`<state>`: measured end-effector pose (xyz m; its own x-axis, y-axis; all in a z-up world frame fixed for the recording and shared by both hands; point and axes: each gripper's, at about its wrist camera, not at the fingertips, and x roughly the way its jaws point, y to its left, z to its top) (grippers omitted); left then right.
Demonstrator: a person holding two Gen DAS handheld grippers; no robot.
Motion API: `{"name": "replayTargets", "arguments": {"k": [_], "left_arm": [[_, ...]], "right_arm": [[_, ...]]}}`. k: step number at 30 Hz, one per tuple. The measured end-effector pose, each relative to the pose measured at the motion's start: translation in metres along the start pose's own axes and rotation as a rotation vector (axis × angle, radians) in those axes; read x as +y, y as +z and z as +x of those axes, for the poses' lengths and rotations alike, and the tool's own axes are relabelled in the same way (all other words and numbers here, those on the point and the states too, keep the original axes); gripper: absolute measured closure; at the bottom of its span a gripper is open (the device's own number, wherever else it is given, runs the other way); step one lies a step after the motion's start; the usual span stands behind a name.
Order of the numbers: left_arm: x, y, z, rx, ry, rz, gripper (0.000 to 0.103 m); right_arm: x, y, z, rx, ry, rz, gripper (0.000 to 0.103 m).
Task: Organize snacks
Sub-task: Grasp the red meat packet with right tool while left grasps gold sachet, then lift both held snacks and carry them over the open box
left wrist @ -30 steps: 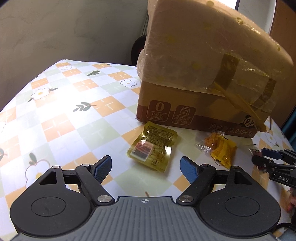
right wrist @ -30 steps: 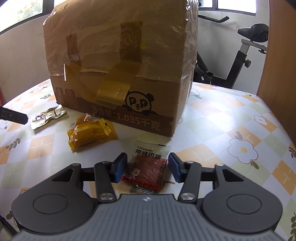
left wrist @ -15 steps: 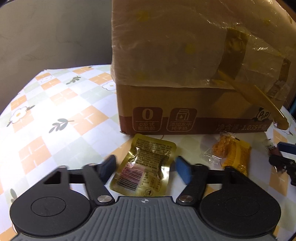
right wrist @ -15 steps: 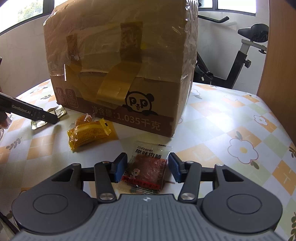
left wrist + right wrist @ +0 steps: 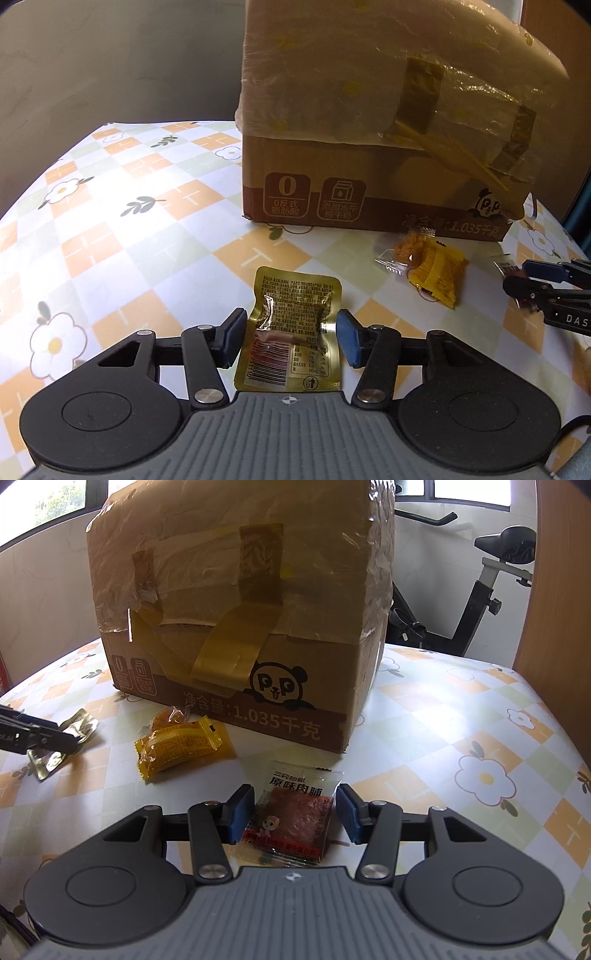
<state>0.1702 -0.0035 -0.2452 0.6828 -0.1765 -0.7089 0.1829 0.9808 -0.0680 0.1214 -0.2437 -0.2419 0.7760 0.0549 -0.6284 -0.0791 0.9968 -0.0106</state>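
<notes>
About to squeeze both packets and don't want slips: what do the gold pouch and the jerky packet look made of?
Gold pouch: looks like metallised foil film, glossy; it creases sharply and throws bright glints. Jerky packet: thin plastic film, clear at its crimped edges, the dark red slab showing through the printed front. Both look smooth, so probably slippery.

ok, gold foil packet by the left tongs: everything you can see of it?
The gold foil packet is a flat, shiny, crinkled pouch, its back up: fine print, a barcode, a nutrition table and a bin symbol. It lies on the checked floral tablecloth, in front of the cardboard box and apart from it. The left tongs have just been closing around it; the pads sit at its side edges, contact unclear.
</notes>
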Motion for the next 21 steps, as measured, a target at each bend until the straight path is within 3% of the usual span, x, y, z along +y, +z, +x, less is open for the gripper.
{"name": "replayTargets", "arguments": {"k": [21], "left_arm": [[-0.017, 0.003, -0.033, -0.088, -0.019, 0.028, 0.049]], "right_arm": [[0.002, 0.0, -0.01, -0.023, 0.065, -0.017, 0.052]]}}
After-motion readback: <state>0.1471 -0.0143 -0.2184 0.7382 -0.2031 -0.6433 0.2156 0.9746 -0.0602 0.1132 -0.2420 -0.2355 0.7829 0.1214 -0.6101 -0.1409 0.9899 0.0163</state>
